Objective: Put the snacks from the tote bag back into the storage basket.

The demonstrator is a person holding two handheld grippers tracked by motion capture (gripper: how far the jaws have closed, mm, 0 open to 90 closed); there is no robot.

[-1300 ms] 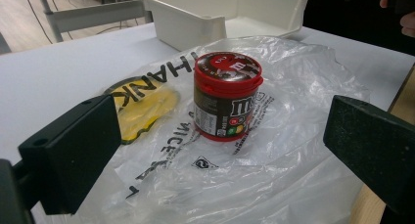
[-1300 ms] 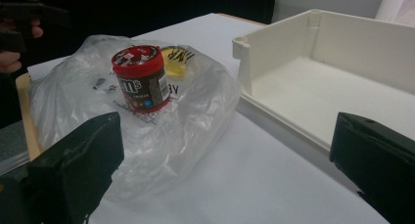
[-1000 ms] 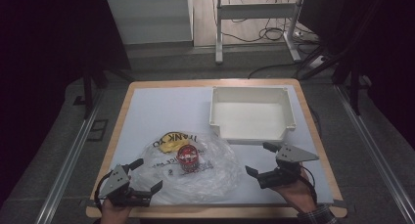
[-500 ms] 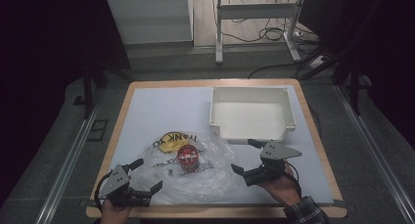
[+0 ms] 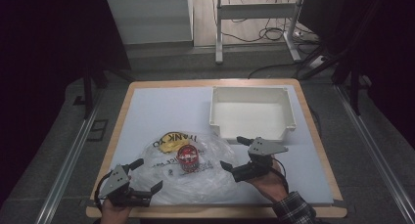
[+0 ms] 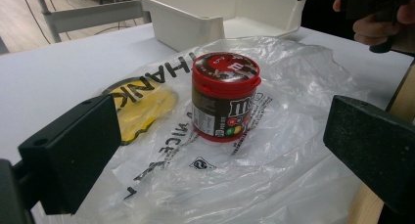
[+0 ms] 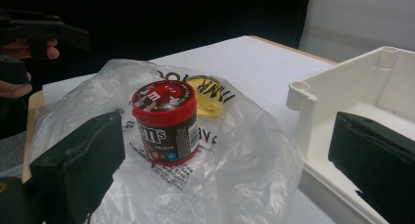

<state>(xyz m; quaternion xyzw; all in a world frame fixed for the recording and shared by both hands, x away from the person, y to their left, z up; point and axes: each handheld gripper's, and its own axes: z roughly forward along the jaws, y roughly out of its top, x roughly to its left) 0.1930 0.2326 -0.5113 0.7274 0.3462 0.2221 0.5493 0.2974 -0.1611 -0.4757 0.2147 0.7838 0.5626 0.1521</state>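
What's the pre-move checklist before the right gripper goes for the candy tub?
1. Right gripper open: ok, jaws spread wide.
2. Left gripper open: ok, jaws apart at the bag's near edge.
3. Candy tub upright, red lid on: ok.
4. Tub free to lift: ok, it stands on top of the plastic bag, not inside it.
5. White bin empty: ok.
6. Bag held down so it won't lift along: not ok, neither gripper clamps it.
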